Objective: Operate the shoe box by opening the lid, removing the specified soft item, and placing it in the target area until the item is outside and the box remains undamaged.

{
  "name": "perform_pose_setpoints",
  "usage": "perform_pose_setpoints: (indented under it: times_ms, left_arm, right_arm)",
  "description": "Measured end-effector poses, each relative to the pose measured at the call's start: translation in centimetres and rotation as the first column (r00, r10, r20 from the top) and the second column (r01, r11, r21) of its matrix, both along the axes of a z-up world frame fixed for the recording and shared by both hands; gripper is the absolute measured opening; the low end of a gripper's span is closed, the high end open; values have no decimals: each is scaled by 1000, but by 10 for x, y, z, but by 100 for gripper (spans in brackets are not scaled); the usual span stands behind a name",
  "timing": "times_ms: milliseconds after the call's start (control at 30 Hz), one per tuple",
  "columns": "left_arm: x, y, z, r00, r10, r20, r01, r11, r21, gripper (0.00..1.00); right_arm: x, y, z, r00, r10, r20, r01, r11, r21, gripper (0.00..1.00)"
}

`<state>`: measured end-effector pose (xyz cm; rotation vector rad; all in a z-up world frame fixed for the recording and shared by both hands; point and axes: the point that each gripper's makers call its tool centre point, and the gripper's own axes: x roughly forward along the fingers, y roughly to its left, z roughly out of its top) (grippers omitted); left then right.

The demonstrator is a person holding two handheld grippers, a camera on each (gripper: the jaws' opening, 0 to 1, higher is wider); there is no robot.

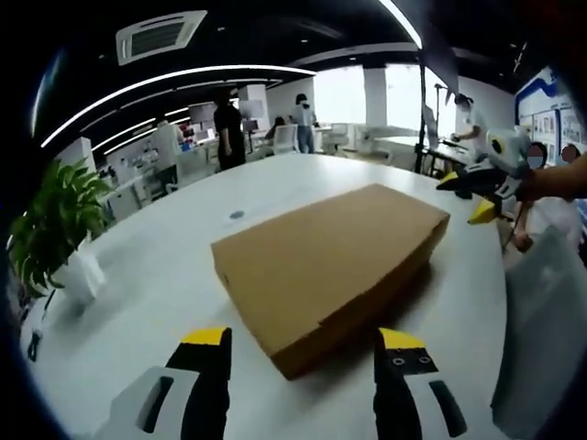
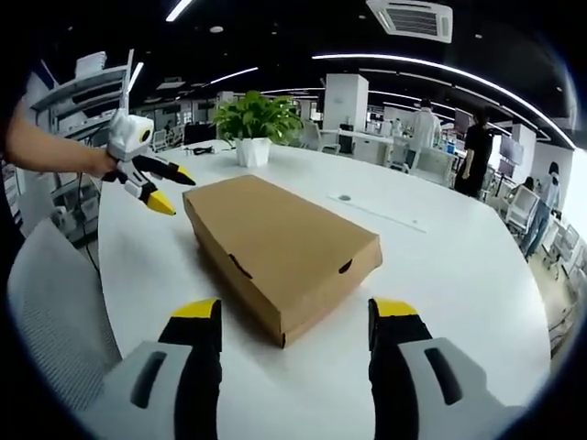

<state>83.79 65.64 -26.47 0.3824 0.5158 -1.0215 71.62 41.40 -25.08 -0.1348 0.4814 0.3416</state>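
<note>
the closed brown cardboard shoe box (image 2: 280, 257) lies lid down on the round white table (image 2: 459, 275), with the left gripper (image 1: 307, 376) and right gripper (image 2: 293, 367) both wide open, holding nothing, each just short of a box end. best to hook the lid's front edge near a notch and lift slowly while the other gripper steadies the base, so the card doesn't crease.

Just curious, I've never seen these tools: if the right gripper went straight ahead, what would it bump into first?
Most likely the closed brown cardboard shoe box on the white table; its near corner sits between the open right gripper fingers.
</note>
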Motion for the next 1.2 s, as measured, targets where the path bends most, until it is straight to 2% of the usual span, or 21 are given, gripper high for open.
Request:
perform_pose_setpoints:
  times_ms: [267, 500, 667, 767, 1200]
  left_arm:
    - [0, -8, -4, 1000, -3, -15, 3, 1000, 9, 59]
    - [7, -6, -7, 1000, 1, -26, -1, 1000, 7, 55]
    - [8, -10, -10, 1000, -9, -28, 9, 1000, 14, 53]
    - [9, -13, -11, 999, -3, -35, 3, 1000, 11, 52]
    - [5, -14, -11, 998, 23, -51, -23, 1000, -1, 51]
  right_arm:
    - [9, 8, -9, 1000, 0, -17, 0, 1000, -5, 53]
    - [19, 16, -17, 1000, 7, -30, -7, 1000, -15, 46]
    - [25, 19, -20, 999, -13, -48, 13, 1000, -14, 42]
    - [28, 20, -24, 997, -26, -68, 26, 1000, 0, 42]
    - [29, 18, -30, 996, -43, -74, 44, 999, 9, 43]
